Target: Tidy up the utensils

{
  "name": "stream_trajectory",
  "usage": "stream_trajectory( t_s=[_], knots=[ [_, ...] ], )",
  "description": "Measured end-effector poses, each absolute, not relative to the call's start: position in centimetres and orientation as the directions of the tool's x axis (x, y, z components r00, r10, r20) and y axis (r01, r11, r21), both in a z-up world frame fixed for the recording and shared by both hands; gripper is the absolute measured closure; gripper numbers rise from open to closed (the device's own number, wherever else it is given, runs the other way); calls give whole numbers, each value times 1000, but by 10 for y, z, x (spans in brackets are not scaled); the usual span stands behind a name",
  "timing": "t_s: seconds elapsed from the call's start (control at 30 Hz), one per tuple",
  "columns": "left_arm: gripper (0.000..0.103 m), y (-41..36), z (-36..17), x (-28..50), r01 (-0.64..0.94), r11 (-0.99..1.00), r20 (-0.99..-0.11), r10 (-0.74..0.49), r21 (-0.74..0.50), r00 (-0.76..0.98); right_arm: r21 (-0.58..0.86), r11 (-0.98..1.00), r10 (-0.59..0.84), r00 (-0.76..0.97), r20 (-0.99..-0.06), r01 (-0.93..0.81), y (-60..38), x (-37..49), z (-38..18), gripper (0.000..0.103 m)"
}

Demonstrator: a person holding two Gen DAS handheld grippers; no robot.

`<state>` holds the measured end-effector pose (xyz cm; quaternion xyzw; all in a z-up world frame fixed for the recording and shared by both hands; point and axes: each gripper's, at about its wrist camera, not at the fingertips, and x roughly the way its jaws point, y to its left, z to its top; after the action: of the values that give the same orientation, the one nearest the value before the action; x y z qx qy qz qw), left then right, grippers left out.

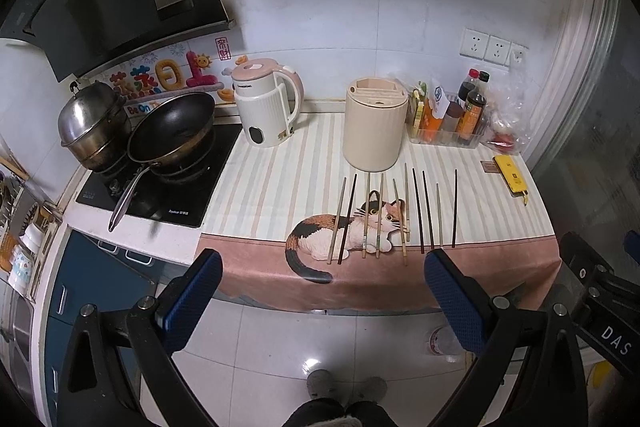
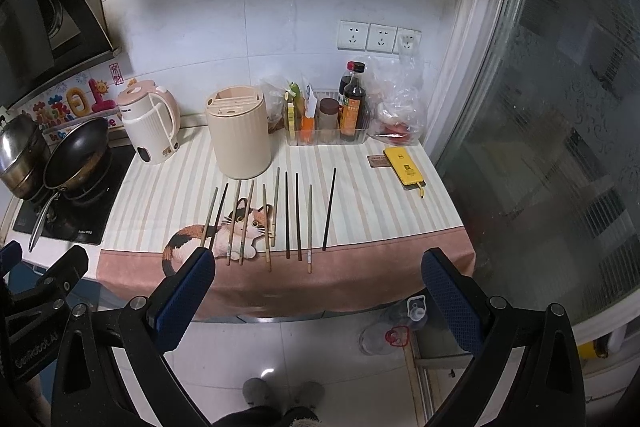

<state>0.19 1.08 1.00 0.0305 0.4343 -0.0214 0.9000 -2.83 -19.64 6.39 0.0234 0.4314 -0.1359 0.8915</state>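
Several chopsticks [image 1: 394, 215] lie side by side on the cat-print cloth, some pale, some dark; they also show in the right wrist view [image 2: 272, 217]. A cream cylindrical utensil holder [image 1: 374, 125] with slots on top stands upright behind them, also in the right wrist view [image 2: 239, 131]. My left gripper [image 1: 322, 267] is open and empty, held in front of the counter edge, short of the chopsticks. My right gripper [image 2: 318, 267] is open and empty, at the same front edge.
A white kettle [image 1: 266, 107] stands left of the holder. A wok [image 1: 172, 129] and steel pot [image 1: 92, 119] sit on the stove at left. A clear bin of sauce bottles [image 1: 448, 119] and a yellow device [image 1: 510, 175] are at right. Glass door [image 2: 560, 127] at far right.
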Motion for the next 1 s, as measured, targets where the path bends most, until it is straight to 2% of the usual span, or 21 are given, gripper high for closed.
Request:
stream_trajectory(
  t_s=[1.0],
  knots=[
    [0, 2, 16, 7, 68, 997, -780, -19, 30, 625, -83, 960, -233, 598, -767, 267, -199, -27, 69, 0]
  ],
)
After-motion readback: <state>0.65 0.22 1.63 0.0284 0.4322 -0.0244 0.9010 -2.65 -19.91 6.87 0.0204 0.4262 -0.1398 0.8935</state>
